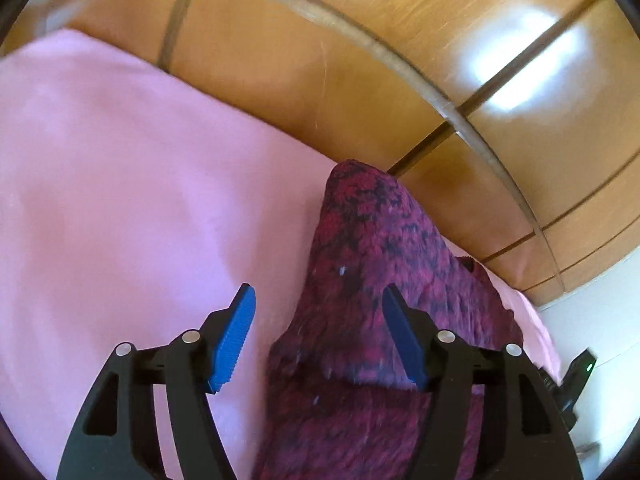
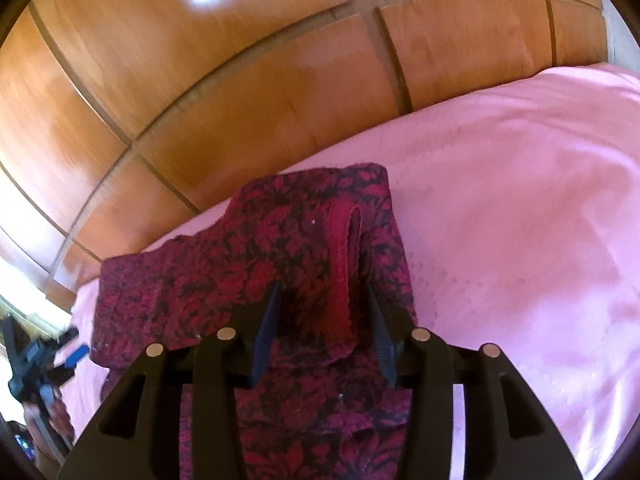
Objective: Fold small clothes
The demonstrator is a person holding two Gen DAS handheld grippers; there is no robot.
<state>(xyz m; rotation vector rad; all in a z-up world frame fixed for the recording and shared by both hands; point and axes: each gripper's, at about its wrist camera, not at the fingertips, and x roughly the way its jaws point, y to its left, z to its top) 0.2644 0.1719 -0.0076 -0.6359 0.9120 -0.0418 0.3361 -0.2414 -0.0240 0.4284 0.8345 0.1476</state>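
The dark red and black floral knitted garment (image 2: 280,264) lies on the pink bedsheet (image 2: 520,220), close to the bed edge that faces the glossy wooden wardrobe (image 2: 200,100). It looks partly folded: one layer already lies doubled over another, with a plain red ribbed strip (image 2: 344,264) turned up on top. Squaring and a final fold seem to remain.

The right gripper (image 2: 322,320) stands slightly parted astride that strip, its pads not pressing it. The left gripper (image 1: 318,332) is spread wide over the garment's left edge, holding nothing.

Only the right wrist view shows the strip and folded outline; the left view shows a raised hump of fabric nearer the wardrobe.
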